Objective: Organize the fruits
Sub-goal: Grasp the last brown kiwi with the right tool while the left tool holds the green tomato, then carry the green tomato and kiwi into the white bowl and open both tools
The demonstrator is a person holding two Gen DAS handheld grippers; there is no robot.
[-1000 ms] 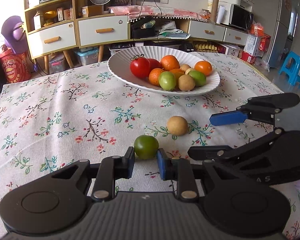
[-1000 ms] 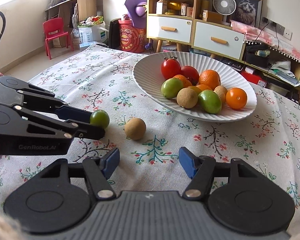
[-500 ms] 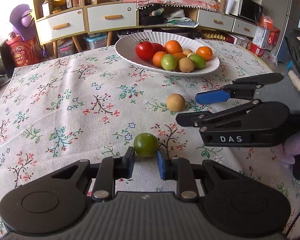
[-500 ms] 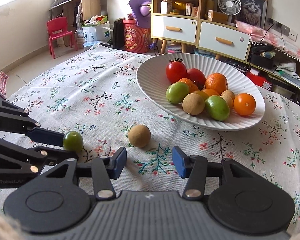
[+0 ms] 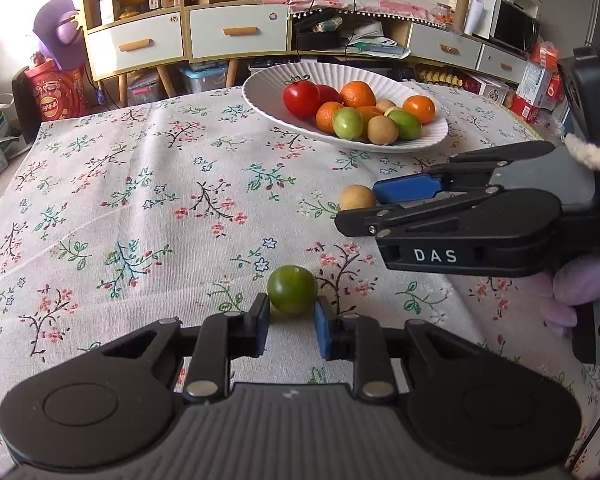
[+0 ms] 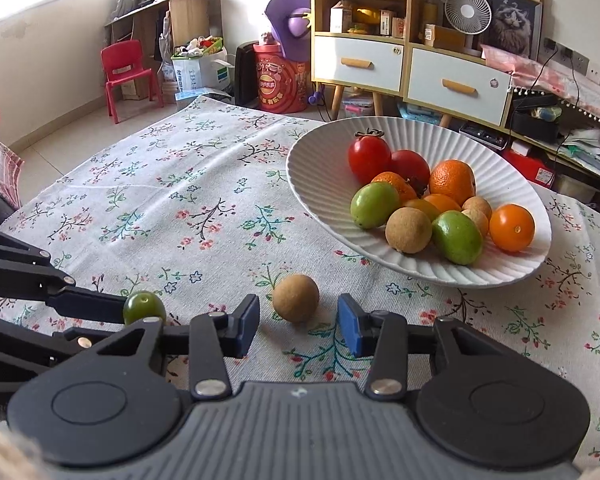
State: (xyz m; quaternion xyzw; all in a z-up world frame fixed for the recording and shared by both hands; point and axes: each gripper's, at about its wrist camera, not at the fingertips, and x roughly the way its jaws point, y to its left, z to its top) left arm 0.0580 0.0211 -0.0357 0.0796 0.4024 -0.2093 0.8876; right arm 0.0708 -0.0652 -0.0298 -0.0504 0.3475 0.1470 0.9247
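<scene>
The left claw (image 5: pixel 291 318) stays clamped on the green fruit (image 5: pixel 292 289); the right claw (image 6: pixel 298 323) has just been narrowing around the brown fruit (image 6: pixel 295 298), untouched, bound for the plate (image 6: pixel 324 184).

Behind the white bowl (image 6: pixel 324 184), we cannot read the shelf boxes (image 6: pixel 384 22); front fruits half hide one orange (image 6: pixel 442 201).

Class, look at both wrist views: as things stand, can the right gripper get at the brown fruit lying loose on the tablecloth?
Probably yes. The brown fruit lies just ahead of the right gripper, whose jaws have been closing but remain wider than it. Nothing lies between them.
</scene>
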